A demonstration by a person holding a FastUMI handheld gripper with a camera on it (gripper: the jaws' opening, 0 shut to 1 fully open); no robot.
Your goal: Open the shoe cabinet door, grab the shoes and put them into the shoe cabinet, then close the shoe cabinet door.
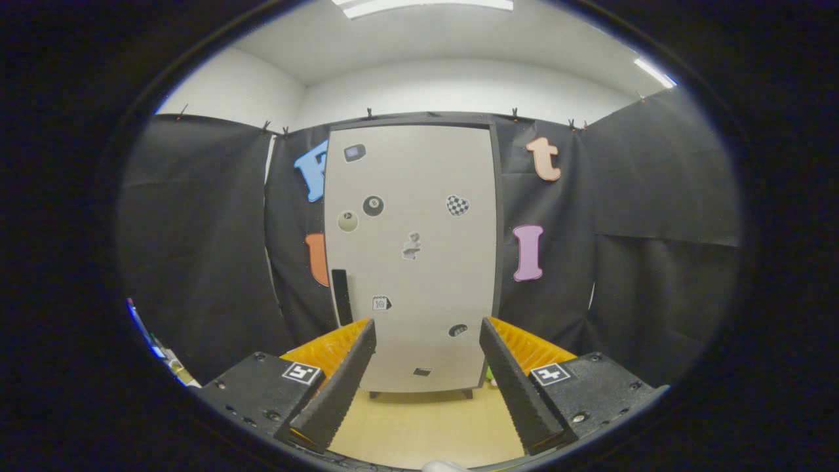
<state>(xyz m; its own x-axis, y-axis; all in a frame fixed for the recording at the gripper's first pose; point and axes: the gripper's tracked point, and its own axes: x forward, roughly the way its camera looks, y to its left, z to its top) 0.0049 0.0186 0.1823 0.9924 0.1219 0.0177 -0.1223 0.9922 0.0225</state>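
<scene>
My gripper [427, 341] hangs with its 2 fingers spread wide, holding nothing. Beyond them stands the shoe cabinet [411, 262], door shut; I'd judge the panel stiff and light, best taken at the dark handle [341, 296] on its left edge. Pale floor [426, 423] below, dark cloth walls around.

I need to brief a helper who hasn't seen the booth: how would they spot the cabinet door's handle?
Find the tall pale shoe cabinet door beyond the open gripper. Near its left edge, low down, sits the handle: a plain dark upright bar, unlike the small stickers scattered across the door.
</scene>
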